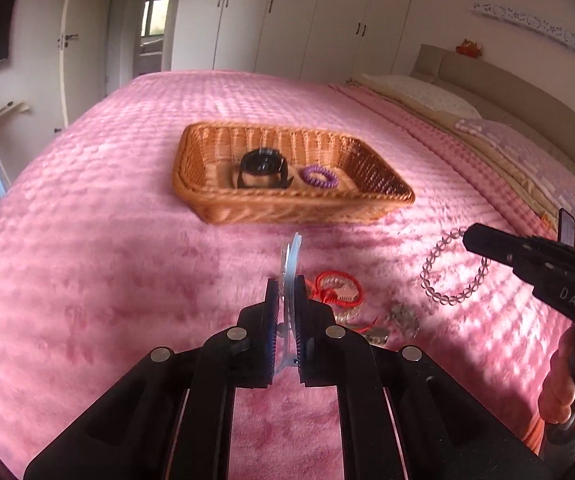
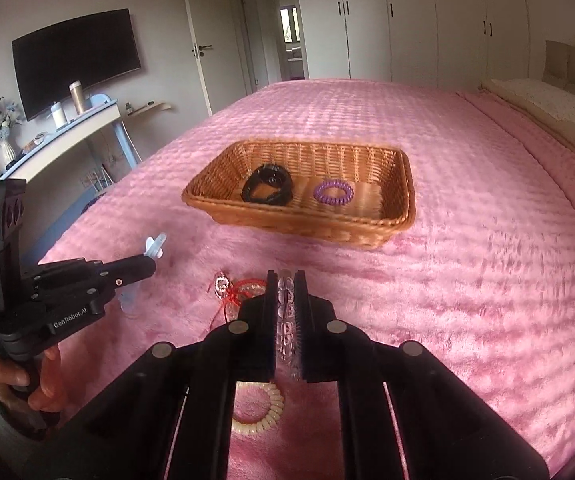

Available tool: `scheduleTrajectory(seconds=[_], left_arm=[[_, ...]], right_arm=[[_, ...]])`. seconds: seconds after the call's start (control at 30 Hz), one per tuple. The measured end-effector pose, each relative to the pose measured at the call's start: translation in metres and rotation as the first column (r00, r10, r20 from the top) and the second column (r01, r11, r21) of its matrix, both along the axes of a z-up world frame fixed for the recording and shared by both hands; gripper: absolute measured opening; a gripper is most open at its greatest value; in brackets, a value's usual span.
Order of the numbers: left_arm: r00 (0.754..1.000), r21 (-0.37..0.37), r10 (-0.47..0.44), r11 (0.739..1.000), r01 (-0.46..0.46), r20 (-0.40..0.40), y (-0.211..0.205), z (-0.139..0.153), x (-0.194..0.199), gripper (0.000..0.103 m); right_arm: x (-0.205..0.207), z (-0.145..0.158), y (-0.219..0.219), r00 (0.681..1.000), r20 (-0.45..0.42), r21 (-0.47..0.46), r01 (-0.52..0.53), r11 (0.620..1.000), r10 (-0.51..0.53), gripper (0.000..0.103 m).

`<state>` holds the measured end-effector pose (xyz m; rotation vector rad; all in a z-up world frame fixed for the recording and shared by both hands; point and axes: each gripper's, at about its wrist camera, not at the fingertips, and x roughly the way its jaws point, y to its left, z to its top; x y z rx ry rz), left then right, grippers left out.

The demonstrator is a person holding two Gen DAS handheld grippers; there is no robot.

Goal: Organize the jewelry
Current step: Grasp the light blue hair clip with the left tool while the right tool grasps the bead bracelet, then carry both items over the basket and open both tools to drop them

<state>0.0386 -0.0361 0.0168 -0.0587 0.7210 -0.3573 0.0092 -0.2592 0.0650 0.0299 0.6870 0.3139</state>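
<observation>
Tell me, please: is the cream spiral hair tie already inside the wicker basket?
No. In the right wrist view the cream spiral hair tie lies on the pink blanket, below the right gripper, far from the wicker basket.

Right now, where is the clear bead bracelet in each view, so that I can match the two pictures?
Left wrist view: clear bead bracelet at the right, hanging from the right tool over the pink blanket.
Right wrist view: bottom centre, clamped edge-on between the tool's fingers.
Shared landmark: the wicker basket, beyond it in both.
</observation>
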Motion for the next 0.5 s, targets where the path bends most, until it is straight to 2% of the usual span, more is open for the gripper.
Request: scheduleTrajectory(seconds=[0.13,0.27,0.37,0.5], left_arm=[[0.999,-0.001,-0.016,1.000,0.016,0.050,-0.005,0.022,0.014,0.006],[0.995,0.006,-0.032,0.999,0.032,0.099,-0.014,0.042,0.038,0.006],[0.993,0.001,-0.046,0.999,0.046,0.108,-0.021,0.050,0.065,0.006],[0.994,-0.028,-0.074,0.997,0.076,0.082,-0.029,0.045,0.101,0.006]], right_arm=[[0.022,0.026,0.002,0.998,0.055,0.007,0.005,1.000,-0.005,0.006],[0.057,0.040,0.001,0.997,0.078,0.025,0.018,1.000,-0.020,0.006],[0.089,0.040,-0.001,0.998,0.060,0.051,0.029,0.998,-0.032,0.006],[0.134,0.022,-0.005,0.999,-0.002,0.073,0.050,0.996,-0.050,0.006]])
